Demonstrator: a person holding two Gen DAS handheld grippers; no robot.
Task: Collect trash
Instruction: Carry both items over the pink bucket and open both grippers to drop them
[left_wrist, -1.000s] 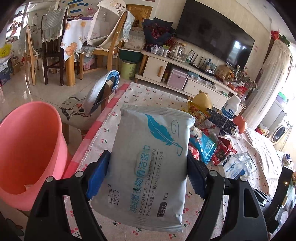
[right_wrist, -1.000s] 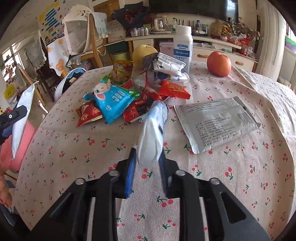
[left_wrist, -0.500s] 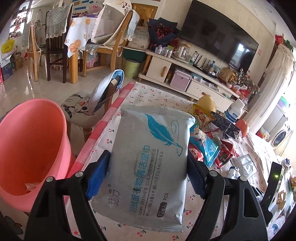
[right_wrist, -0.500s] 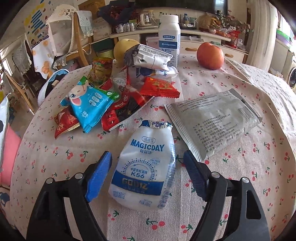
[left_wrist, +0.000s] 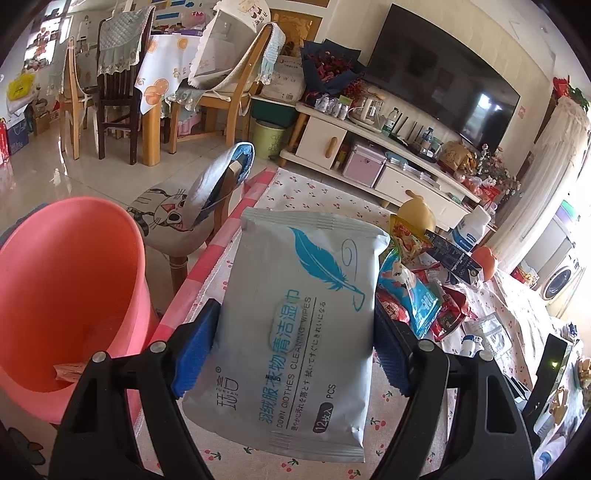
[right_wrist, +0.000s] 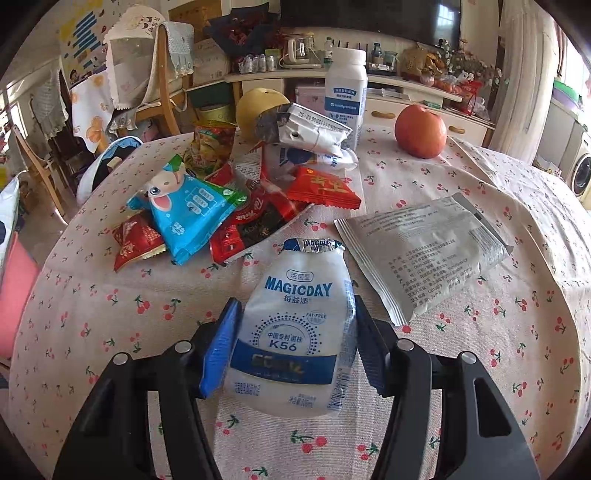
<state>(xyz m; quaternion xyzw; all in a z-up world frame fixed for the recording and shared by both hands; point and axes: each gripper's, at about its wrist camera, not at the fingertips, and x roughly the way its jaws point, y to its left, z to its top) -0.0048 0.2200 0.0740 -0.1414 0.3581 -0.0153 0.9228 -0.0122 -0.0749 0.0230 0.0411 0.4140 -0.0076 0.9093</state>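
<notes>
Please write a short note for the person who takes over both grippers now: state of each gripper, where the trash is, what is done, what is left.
Left gripper: shut on the wet wipes pack, held above the table edge, beside the pink bucket.
Right gripper: jaws have just been closing around the Magicday yogurt pouch, which lies on the cherry tablecloth; pads look in contact.
Done: one wrapper is already in the bucket.
Left: drop the pack, bring the pouch, then the snack wrappers and the grey sachet.
</notes>
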